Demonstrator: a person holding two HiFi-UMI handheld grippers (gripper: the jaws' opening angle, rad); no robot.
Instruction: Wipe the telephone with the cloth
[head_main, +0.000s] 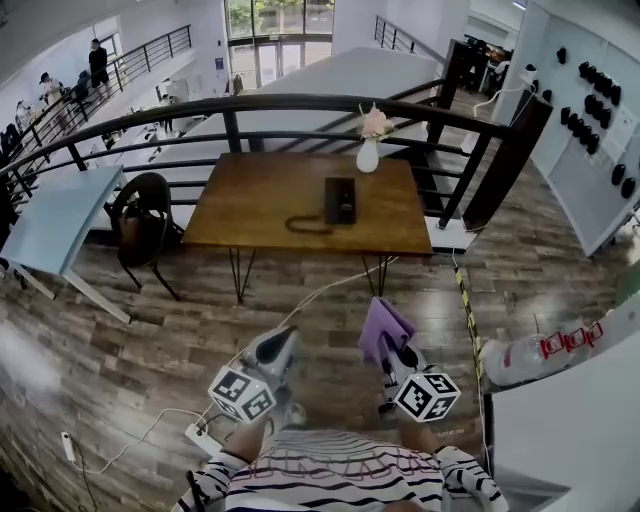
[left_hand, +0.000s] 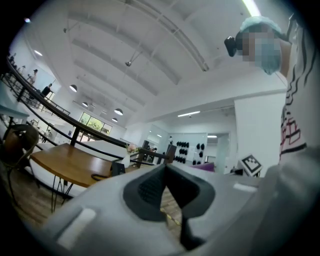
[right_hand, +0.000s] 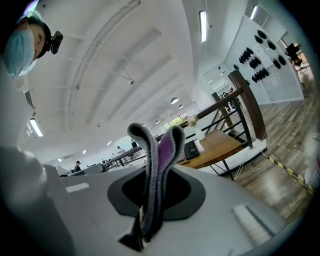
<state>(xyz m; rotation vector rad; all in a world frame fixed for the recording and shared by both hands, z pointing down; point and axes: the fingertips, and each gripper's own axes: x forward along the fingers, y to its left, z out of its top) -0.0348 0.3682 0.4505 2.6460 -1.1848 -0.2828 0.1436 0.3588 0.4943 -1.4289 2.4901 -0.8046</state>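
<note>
A black telephone (head_main: 340, 199) with a coiled cord lies on the wooden table (head_main: 250, 210) well ahead of me. It also shows small and far off as the telephone (right_hand: 191, 149) in the right gripper view. My right gripper (head_main: 384, 345) is shut on a purple cloth (head_main: 382, 327), whose folded edge, the cloth (right_hand: 156, 175), sticks up between the jaws. My left gripper (head_main: 283, 345) is shut with nothing in it and hangs beside the right one, above the floor. Both grippers are held close to my body, far short of the table.
A white vase with pink flowers (head_main: 369, 145) stands at the table's far edge, before a dark railing (head_main: 300, 102). A chair (head_main: 140, 215) and a pale blue table (head_main: 60, 215) are to the left. A white counter (head_main: 570, 420) is at my right; a power strip (head_main: 203, 437) and cables lie on the floor.
</note>
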